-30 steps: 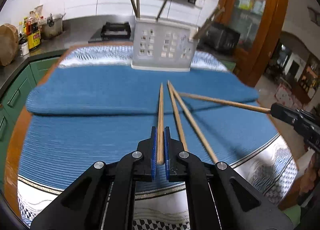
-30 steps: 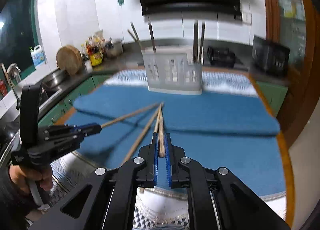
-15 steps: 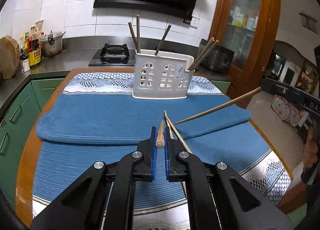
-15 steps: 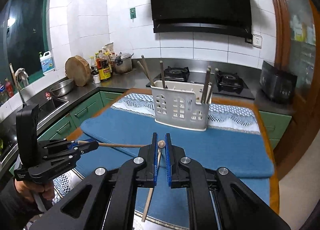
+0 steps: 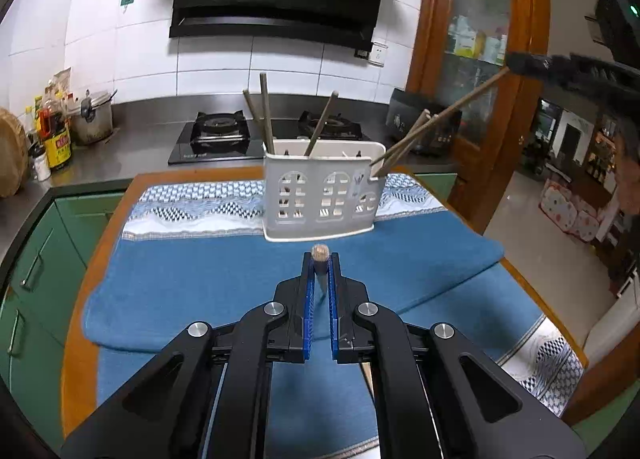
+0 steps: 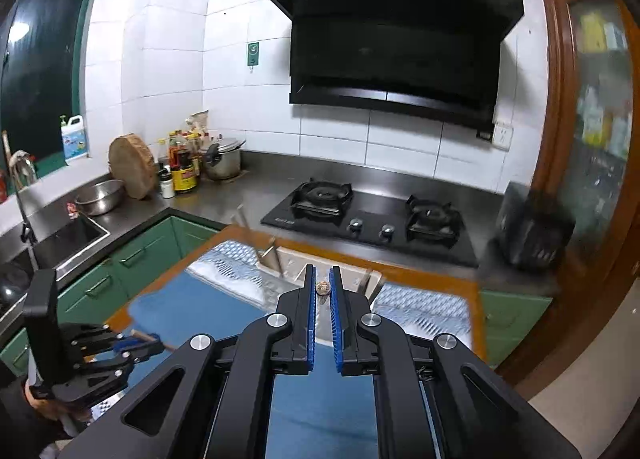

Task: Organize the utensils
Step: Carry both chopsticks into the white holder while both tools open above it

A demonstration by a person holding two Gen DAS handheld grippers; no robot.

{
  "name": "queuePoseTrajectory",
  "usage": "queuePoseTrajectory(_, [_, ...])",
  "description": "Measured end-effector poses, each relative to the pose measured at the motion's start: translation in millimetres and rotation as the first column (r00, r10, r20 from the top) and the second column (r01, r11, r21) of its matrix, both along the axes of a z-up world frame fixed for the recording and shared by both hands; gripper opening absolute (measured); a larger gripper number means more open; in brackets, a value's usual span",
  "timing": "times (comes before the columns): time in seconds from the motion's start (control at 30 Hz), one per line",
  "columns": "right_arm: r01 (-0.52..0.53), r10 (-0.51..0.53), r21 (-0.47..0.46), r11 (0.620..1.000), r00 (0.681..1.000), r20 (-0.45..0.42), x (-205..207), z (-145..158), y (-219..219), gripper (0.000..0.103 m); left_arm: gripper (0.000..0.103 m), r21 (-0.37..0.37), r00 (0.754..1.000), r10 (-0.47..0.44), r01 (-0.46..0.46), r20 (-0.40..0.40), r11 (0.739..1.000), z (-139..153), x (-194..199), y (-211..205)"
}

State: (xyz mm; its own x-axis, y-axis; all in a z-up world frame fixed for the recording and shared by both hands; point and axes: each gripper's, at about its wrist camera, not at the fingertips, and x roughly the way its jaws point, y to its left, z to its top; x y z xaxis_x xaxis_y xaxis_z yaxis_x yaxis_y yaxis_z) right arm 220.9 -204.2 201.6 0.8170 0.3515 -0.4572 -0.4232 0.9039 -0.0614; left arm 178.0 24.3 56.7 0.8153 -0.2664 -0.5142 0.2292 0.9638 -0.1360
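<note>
Now each gripper, left (image 5: pixel 320 259) and right (image 6: pixel 322 283), clamps one chopstick (image 5: pixel 320 252) raised above the mat (image 5: pixel 200 279); next, tipping each into the holder (image 5: pixel 320 195)

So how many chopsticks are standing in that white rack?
5: a left pair, a middle one, and a right pair leaning out of the rack. Others may be hidden inside.
</note>
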Motion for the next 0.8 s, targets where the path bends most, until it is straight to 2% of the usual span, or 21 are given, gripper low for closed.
queuePoseTrajectory(0.17, [0.038,-0.038,-0.041,0.998,0.999,-0.010,31,10,3,0.007,0.005,0.024,1.000,-0.008,0.007,0.018,1.000,15,15,-1])
queuePoseTrajectory(0.4, [0.048,-0.060,-0.118,0.992,0.992,-0.107,78,-11,16,0.007,0.005,0.033,0.999,-0.016,0.014,0.048,0.999,36,31,-1])
queuePoseTrajectory(0.53, [0.033,-0.056,-0.133,0.991,0.984,-0.171,102,-24,22,0.007,0.005,0.033,0.996,-0.015,0.012,0.088,0.999,59,39,2])
queuePoseTrajectory(0.8, [0.027,-0.060,-0.153,0.988,0.974,-0.218,123,-51,34,0.007,0.005,0.051,0.979,-0.009,-0.001,0.203,0.999,117,61,-7])
